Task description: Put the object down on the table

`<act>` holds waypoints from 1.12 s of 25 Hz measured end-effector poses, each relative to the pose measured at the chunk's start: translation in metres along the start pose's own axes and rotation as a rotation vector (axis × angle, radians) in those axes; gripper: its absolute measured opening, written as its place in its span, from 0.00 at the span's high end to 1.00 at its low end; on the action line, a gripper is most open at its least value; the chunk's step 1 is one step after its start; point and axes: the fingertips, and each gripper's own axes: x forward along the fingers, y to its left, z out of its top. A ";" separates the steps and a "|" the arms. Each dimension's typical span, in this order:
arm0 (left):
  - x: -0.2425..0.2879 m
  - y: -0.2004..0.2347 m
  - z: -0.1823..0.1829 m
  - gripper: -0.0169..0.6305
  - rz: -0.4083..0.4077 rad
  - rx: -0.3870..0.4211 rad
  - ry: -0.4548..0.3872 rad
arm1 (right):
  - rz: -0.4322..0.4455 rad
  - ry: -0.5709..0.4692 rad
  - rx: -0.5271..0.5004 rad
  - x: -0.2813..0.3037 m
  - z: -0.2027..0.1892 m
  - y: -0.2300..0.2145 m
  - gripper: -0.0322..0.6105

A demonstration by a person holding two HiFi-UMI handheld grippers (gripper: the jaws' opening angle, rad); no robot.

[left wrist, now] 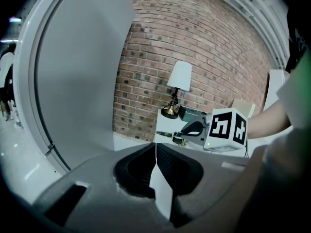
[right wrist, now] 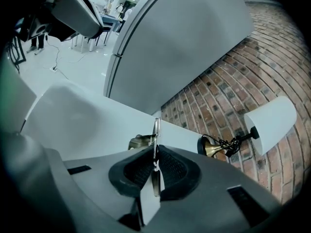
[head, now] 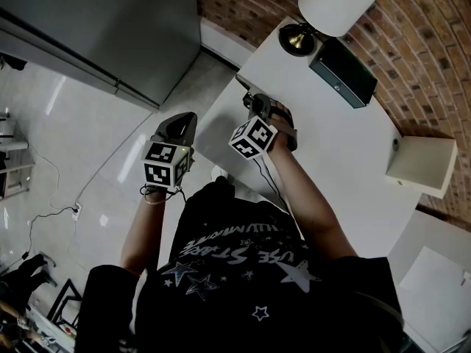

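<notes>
Right gripper (head: 259, 107) is over the white table (head: 353, 175), on the person's side of the lamp (head: 298, 39) and near its brass base. Its jaws are clenched on the object (right wrist: 156, 126), a thin metal piece held edge-on and upright, with a brass-coloured part hanging just beside the pads. The grip looks light. The object sits low, but I can't tell if it touches the tabletop.

Left gripper (left wrist: 155, 147) is well away from the lamp, off the table and over the floor. Its jaws are pressed together with nothing in them.

Risks as I judge them:
- The put-down spot is close to the table edge farthest from the lamp's wall side. If the object is let go while still above the surface, it could bounce or skid over that edge to the floor.
- The upright piece will probably tip flat once freed, and the hanging brass part may swing and drag it sideways.
- If a pad catches on it as the gripper lifts away, the object could be pulled along.

Surroundings:
- Dark box (head: 342, 72) sits just beside the lamp.
- White box (head: 421, 166) is well apart from the lamp, at the far table edge.
- Grey cabinet (head: 110, 28) stands across the floor.
- Brick wall (head: 412, 43) runs behind the lamp.

Nothing stands between the gripper and the tabletop. The lamp base is the nearest thing it could knock.
</notes>
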 end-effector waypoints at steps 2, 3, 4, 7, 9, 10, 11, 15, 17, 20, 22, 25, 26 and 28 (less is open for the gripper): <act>0.001 -0.001 0.001 0.94 -0.002 0.001 -0.004 | -0.003 -0.011 -0.008 0.000 0.000 0.002 0.90; 0.001 -0.001 0.001 0.94 -0.002 0.002 -0.004 | -0.005 -0.019 -0.011 -0.001 0.000 0.003 0.90; 0.001 -0.001 0.001 0.94 -0.001 0.002 -0.005 | -0.006 -0.027 -0.015 -0.001 0.000 0.004 0.90; -0.001 -0.003 0.000 0.94 -0.001 0.004 -0.004 | -0.001 -0.037 -0.027 -0.002 0.000 0.010 0.88; -0.003 -0.003 0.000 0.94 -0.001 0.007 -0.001 | 0.007 -0.037 -0.023 -0.003 0.000 0.012 0.88; -0.003 -0.004 -0.001 0.94 -0.002 0.009 0.003 | 0.012 -0.036 -0.018 -0.003 0.000 0.013 0.88; -0.003 -0.004 -0.001 0.94 -0.004 0.011 0.006 | 0.017 -0.035 -0.015 -0.003 0.000 0.014 0.87; -0.004 -0.006 0.000 0.94 -0.003 0.016 0.006 | 0.023 -0.037 -0.013 -0.003 0.002 0.017 0.87; -0.003 -0.007 0.000 0.94 -0.007 0.022 0.006 | 0.021 -0.041 -0.011 -0.003 0.002 0.018 0.87; -0.002 -0.010 -0.002 0.94 -0.011 0.019 0.007 | 0.020 -0.050 -0.001 -0.005 0.001 0.019 0.86; -0.003 -0.013 -0.003 0.94 -0.012 0.017 0.007 | 0.027 -0.056 0.013 -0.006 -0.001 0.019 0.84; -0.004 -0.016 -0.003 0.94 -0.012 0.015 0.008 | 0.056 -0.058 0.050 -0.010 -0.005 0.020 0.79; -0.004 -0.017 -0.001 0.94 -0.013 0.018 0.005 | 0.065 -0.061 0.062 -0.012 -0.006 0.020 0.79; -0.005 -0.021 0.003 0.94 -0.011 0.028 -0.005 | 0.078 -0.076 0.078 -0.018 -0.006 0.020 0.78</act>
